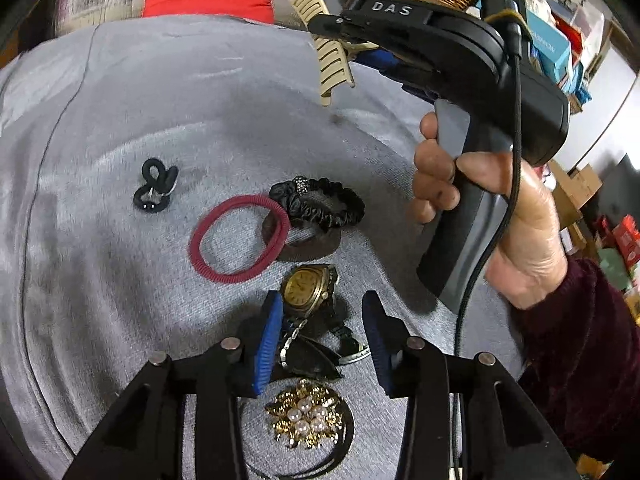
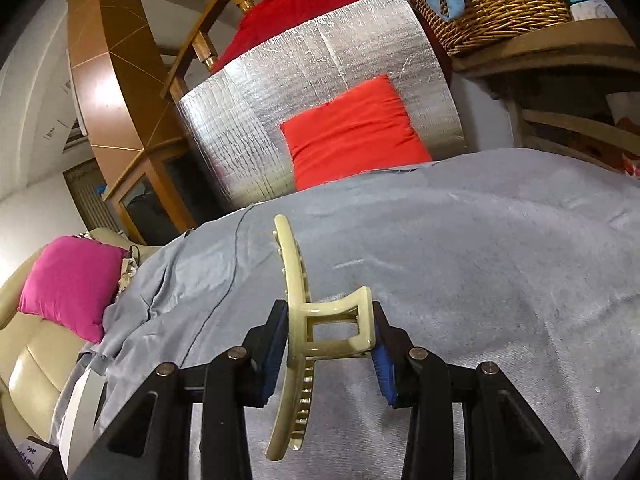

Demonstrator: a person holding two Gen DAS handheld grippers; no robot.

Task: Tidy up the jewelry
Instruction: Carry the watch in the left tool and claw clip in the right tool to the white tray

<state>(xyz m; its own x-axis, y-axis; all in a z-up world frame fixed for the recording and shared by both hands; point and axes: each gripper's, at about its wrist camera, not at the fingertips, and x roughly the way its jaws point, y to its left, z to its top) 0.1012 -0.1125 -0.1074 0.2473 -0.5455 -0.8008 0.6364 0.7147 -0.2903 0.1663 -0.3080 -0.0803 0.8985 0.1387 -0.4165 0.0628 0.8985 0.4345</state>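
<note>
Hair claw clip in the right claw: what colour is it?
Cream-beige hair claw clip, plain, no pattern; clearest in the right wrist view.

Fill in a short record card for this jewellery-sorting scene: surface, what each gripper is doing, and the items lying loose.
surface: grey cloth
right gripper: shut on a cream hair claw, held above the cloth
left gripper: open, nothing pressed between its pads, above a gold-faced watch
loose hair ties: red ring, black scrunchie, brown band, knotted black tie
nearest the left camera: gold and pearl brooch
background: wicker basket
</note>
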